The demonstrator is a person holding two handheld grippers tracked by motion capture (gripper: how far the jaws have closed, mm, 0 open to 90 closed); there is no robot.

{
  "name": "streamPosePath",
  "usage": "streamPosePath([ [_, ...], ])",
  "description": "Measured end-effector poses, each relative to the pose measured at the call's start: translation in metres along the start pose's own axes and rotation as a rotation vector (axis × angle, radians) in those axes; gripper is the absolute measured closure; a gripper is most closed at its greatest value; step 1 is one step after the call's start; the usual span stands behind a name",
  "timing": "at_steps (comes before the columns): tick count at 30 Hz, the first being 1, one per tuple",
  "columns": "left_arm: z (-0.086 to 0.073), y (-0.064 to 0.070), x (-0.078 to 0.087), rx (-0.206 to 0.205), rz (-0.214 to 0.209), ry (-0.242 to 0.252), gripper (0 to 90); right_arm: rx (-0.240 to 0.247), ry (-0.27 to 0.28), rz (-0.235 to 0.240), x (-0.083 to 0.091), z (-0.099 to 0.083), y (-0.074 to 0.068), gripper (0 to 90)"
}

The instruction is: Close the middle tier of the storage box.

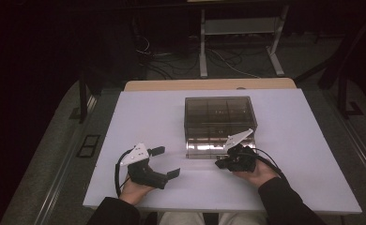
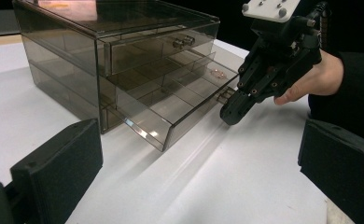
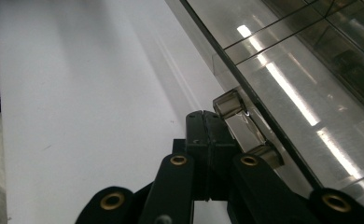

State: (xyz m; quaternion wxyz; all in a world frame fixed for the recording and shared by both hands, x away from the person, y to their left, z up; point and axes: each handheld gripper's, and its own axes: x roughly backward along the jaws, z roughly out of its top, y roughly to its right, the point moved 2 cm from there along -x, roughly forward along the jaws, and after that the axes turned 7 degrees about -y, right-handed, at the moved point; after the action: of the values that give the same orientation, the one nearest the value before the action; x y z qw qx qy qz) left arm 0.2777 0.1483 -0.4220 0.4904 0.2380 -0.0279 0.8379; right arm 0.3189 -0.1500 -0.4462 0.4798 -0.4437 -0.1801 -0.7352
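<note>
Black left tongs [image 1: 165, 162] are sitting at the lower left of the high view, held in the person's left hand [image 1: 133, 190] just above the white surface [image 1: 293, 154], with the two jaws spread wide apart and nothing between them. In the left gripper view those jaws are rising at the lower left and lower right corners of the frame, with bare white surface lying between them.

Just right of centre in the high view, the right tongs [image 1: 220, 164] are resting in the person's right hand [image 1: 258, 174], pointing toward the left of the frame at the front edge of the pulled-out drawer [image 1: 204, 149]. In the right gripper view the two jaws are pressing flat against each other, closed on nothing, and their tips are lying just beside the drawer's clear handle [image 3: 245, 128], at its left; whether they are touching it I cannot tell. The left gripper view is showing the right tongs [image 2: 230, 115] at the centre right, tips down near that same handle [image 2: 225, 95].

Farther back, the smoky clear drawer box [image 1: 220, 111] is standing in the middle of the surface, its bottom drawer [image 2: 180, 105] sticking out toward the person, showing divided compartments inside, while the upper drawer [image 2: 157, 49] is sitting shut.
</note>
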Motion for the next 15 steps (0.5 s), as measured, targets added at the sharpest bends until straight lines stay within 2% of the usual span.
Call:
streamPosePath([
  [15, 0.0000, 0.0000, -0.0002, 0.000, 0.000, -0.001, 0.0, -0.018, 0.016, -0.015, 0.0039, -0.0003, 0.0059, 88.6],
])
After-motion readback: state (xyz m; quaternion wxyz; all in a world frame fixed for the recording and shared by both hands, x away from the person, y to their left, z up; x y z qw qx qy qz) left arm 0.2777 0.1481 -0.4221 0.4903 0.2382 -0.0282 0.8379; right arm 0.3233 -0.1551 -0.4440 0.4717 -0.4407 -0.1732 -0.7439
